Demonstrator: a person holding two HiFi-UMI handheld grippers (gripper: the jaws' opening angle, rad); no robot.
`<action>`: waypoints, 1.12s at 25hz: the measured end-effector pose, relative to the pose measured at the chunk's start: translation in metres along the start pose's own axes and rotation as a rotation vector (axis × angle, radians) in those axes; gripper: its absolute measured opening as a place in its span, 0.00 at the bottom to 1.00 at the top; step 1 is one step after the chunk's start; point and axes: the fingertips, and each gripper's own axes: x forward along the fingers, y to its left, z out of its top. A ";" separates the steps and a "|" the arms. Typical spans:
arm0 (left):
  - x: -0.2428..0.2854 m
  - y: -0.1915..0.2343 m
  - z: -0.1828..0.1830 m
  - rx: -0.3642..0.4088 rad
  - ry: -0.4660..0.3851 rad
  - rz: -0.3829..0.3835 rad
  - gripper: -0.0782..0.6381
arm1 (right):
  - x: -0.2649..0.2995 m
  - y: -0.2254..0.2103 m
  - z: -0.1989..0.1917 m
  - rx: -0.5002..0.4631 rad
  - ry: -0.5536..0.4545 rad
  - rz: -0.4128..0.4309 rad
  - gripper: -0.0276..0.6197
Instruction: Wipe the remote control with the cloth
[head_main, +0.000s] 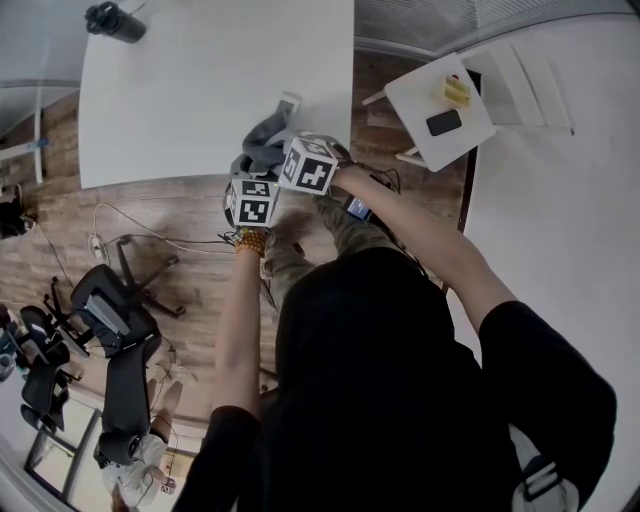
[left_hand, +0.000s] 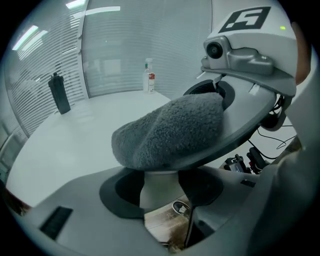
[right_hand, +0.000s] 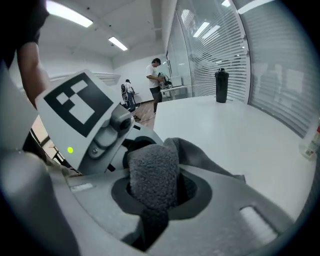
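A fluffy grey cloth (left_hand: 170, 130) is seen bunched into a thick wad on top of the white remote control (left_hand: 159, 192), at the table's (head_main: 180, 90) near edge. The right gripper (right_hand: 156, 187) is closed on the cloth. The left gripper (left_hand: 161, 185) is clamped on the remote control.

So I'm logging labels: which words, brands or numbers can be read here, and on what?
None is readable.
Spray bottle: its label is too small and blurred to read.
Marker cube and the other cube: black-and-white square patterns only, no words.
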 end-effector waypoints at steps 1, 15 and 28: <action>0.000 -0.001 -0.001 -0.001 0.002 -0.003 0.42 | -0.003 0.005 0.002 0.012 -0.019 0.048 0.13; 0.002 0.000 -0.001 0.006 0.012 -0.012 0.42 | -0.029 -0.117 -0.023 0.024 0.039 -0.217 0.13; 0.003 0.003 -0.003 0.006 0.028 -0.011 0.42 | -0.009 -0.061 -0.012 -0.040 0.073 -0.234 0.13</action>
